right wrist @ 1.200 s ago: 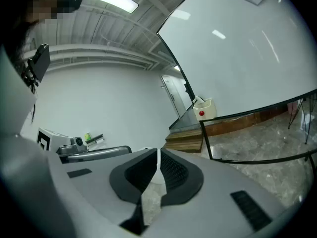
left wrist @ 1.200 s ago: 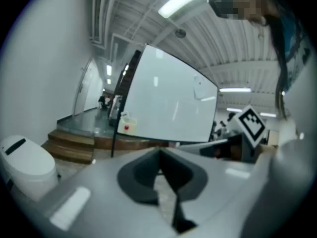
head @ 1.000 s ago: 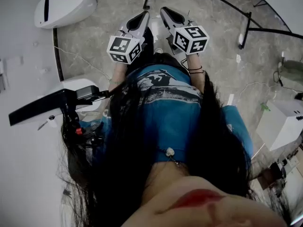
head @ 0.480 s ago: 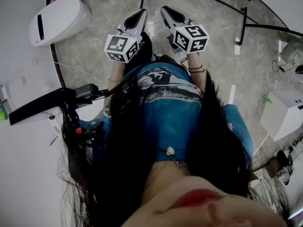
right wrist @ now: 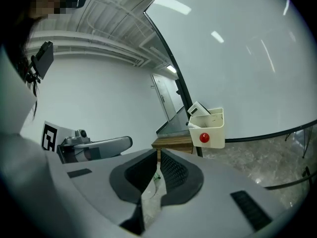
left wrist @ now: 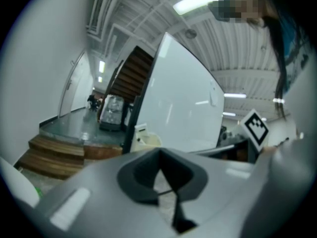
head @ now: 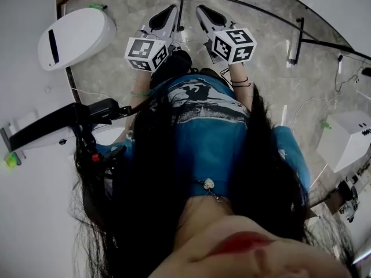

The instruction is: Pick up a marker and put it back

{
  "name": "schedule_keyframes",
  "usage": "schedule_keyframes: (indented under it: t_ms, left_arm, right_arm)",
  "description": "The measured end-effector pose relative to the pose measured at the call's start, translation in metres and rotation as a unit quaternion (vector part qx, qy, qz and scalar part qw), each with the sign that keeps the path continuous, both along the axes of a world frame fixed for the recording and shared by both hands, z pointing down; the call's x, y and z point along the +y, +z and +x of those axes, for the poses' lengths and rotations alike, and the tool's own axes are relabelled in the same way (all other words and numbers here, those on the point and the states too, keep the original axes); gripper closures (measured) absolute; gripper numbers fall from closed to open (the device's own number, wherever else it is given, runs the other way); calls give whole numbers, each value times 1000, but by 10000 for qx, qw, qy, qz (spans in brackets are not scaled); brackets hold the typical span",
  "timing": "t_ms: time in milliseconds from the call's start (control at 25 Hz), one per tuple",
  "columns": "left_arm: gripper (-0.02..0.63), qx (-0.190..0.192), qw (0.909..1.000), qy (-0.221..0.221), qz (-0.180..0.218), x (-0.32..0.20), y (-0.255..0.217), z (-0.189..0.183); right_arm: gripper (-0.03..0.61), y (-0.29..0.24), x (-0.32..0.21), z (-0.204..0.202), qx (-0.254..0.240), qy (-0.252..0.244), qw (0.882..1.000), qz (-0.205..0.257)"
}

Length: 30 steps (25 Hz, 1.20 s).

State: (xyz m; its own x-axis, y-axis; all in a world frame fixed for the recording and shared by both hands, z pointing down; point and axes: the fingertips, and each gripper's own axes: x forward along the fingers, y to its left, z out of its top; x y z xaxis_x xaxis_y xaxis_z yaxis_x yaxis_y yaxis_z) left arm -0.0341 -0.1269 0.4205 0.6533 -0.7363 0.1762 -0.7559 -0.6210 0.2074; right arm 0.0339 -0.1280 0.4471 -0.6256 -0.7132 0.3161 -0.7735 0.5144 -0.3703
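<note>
Over the marbled floor (head: 110, 68), in front of the person's body, left gripper (head: 164, 19) and right gripper (head: 210, 16) are held side by side, each with jaws together, nothing between. The marker cannot be picked out. White holder (right wrist: 212, 128), items sticking out, hangs at the whiteboard (right wrist: 237, 58) edge, well apart from both.

Grey marble floor (head: 116, 68), whiteboard (right wrist: 237, 58), wooden stairs (left wrist: 54, 155)

Grey marbled floor (head: 272, 80). Blue shirt (head: 208, 149) with a white and black print. White cubes (head: 146, 53) carry black square patterns. Cream tray (right wrist: 215, 128), red dot (right wrist: 204, 138).
</note>
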Motion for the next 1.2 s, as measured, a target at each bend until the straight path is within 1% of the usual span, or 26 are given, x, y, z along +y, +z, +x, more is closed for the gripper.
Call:
schedule_keyframes:
  t_ms: [160,240,480,680,840,1000,1120,1200]
  left_arm:
    - [614,84,9999,17,-98,-68,10,-52]
    - [614,105,9999,29,-122,-80,12,-59]
    - [614,171,9996,104,-192,-79,10,-45]
    - [614,212,9992,127,-329,-112,22,-32]
    - [614,217,9990,34,-392,-115,27,-34]
    - [614,208,9989,-206,-371,-126,23,-42]
    - [614,224,9986,-361,-318,-137,13,-40]
    - [613,229,9983,-441,-307,-141,11,-40]
  right_arm:
    - [552,14,-62,-50,68,53,9998,-153]
    - [552,16,-73,-57,89,69,9998,-165]
    - [552,6,-73,-42,169,188,9996,-104]
    - [552,12,-109,-24,343,267,9991,-30]
    - [552,4,-120,-17,343,318,9987,193]
    - [551,0,-134,-19,443,140,9985,282]
    - [551,-6,-146,-21,588,-114,9976,342]
    - [549,-10,-151,-27,709,-324,9959,462]
